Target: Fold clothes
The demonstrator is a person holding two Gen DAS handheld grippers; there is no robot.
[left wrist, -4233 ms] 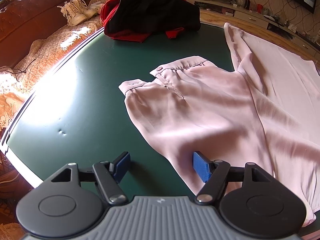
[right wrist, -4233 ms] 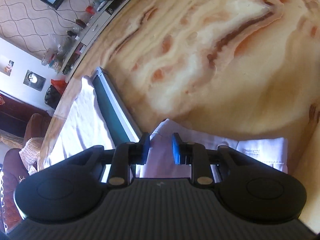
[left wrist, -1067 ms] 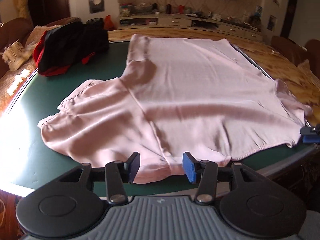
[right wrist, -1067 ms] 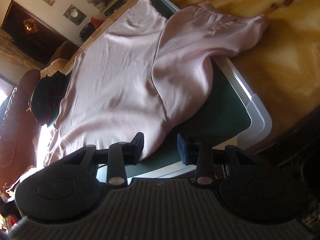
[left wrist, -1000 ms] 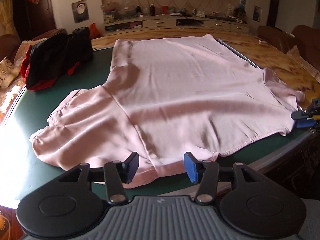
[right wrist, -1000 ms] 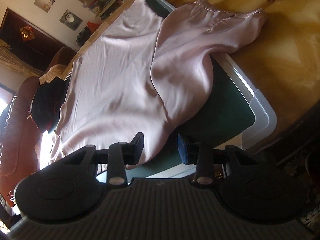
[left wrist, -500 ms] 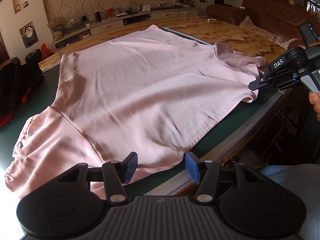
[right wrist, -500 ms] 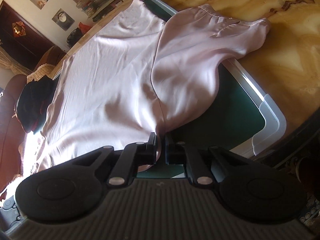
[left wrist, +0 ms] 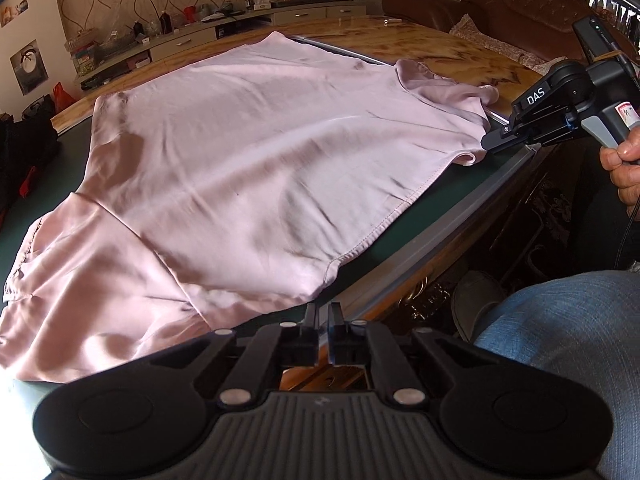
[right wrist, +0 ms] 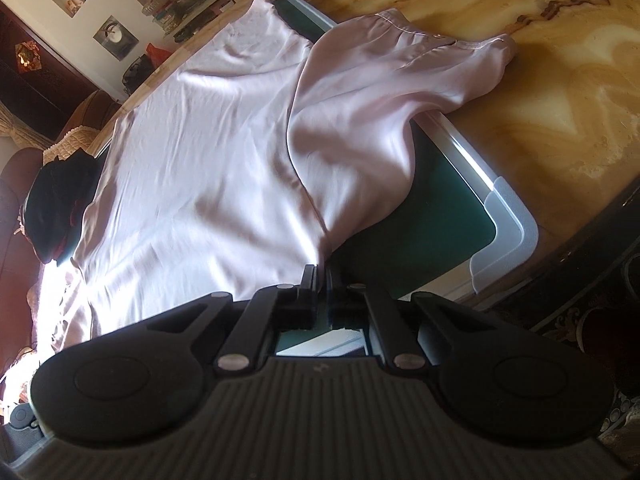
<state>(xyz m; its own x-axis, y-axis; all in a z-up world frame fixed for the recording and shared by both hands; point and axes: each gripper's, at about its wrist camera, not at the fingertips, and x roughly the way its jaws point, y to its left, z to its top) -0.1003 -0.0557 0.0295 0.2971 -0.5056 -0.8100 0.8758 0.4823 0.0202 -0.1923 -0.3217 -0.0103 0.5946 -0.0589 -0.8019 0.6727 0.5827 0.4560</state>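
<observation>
The pink garment (left wrist: 256,168) lies spread flat on the green mat (right wrist: 444,216), one sleeve spilling over the mat's rim onto the marble table (right wrist: 560,80); no fold is made yet. The left gripper (left wrist: 323,312) has just closed at the near hem corner, seemingly pinching it. The right gripper (right wrist: 322,276) has closed on the other hem corner. The cloth's far half lies open for folding onto.

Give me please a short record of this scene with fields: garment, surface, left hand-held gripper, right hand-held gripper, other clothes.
garment: pink shirt, spread flat, one sleeve over the mat's edge
surface: green mat on a marbled table
left hand-held gripper: shut on the shirt's near hem, jaws just closed
right hand-held gripper: shut on the hem's other corner
other clothes: dark pile beyond the shirt
</observation>
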